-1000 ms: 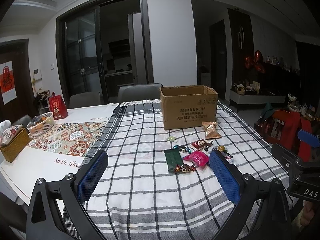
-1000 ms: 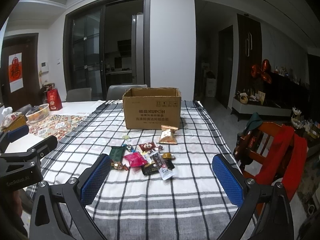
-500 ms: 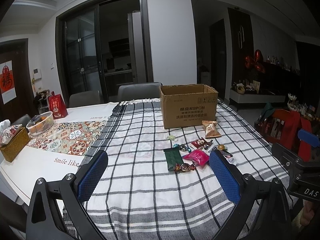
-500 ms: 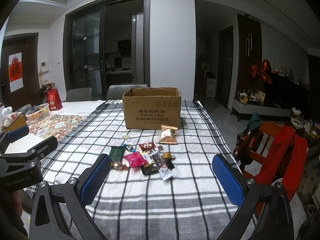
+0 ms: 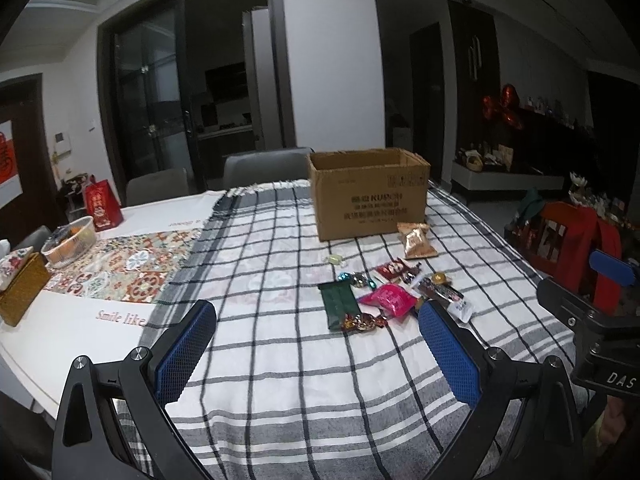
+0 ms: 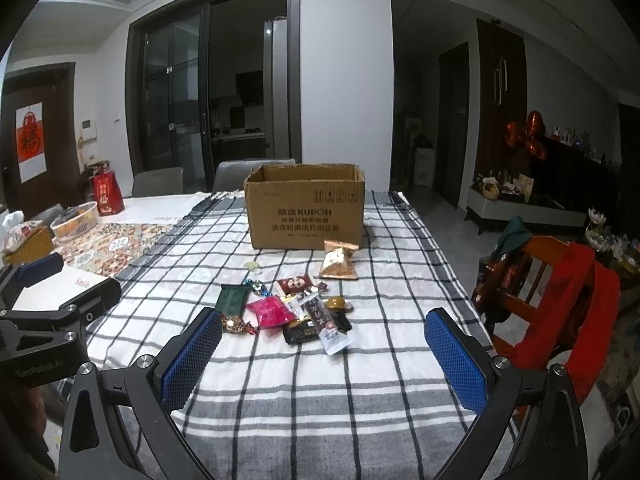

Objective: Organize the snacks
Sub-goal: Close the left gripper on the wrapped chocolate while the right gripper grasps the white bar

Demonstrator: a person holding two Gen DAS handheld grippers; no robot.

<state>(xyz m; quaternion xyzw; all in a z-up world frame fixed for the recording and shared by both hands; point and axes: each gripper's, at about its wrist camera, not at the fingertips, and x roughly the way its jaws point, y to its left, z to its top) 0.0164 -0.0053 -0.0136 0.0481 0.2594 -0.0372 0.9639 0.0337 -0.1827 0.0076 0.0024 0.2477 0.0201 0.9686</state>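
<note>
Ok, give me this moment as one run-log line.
left claw: open, empty | right claw: open, empty | snacks: loose on checked cloth | cardboard box: open, behind snacks | step: no pick yet

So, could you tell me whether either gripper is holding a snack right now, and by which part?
Nothing is held. The left gripper and right gripper are both open above the checked tablecloth, short of the snack packets.

Left of the checked tablecloth [image 5: 256, 264] lie a patterned runner [image 5: 120, 276], white basket [image 5: 70, 236] and red bag [image 5: 102, 206].
</note>
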